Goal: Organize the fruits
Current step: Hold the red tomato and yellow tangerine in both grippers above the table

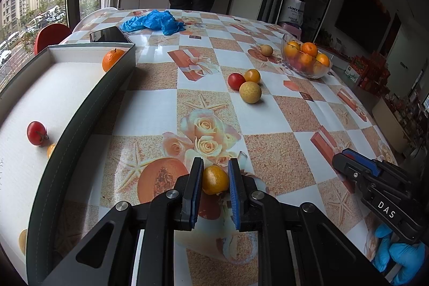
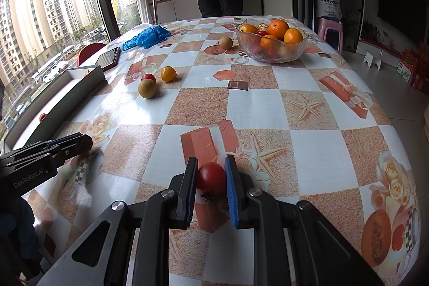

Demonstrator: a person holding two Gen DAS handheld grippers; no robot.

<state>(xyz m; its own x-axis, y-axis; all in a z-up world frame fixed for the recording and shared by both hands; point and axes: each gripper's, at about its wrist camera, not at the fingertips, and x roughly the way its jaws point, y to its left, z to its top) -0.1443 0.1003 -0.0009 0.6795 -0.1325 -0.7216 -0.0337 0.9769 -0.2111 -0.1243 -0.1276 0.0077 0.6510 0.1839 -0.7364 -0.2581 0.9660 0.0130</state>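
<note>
box (image 1: 80, 109) far left, tomato + orange inside | left tongs (image 1: 214, 178) low, level over surface (image 1: 268, 119), clamped on small orange fruit (image 1: 214, 179) | right tongs (image 2: 210, 177) low, level, gripping red tomato (image 2: 211, 178) | bowl (image 2: 270, 55) far right

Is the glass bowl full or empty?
Full: the glass bowl holds oranges piled above its rim, with smaller fruit showing through the glass beneath.
</note>
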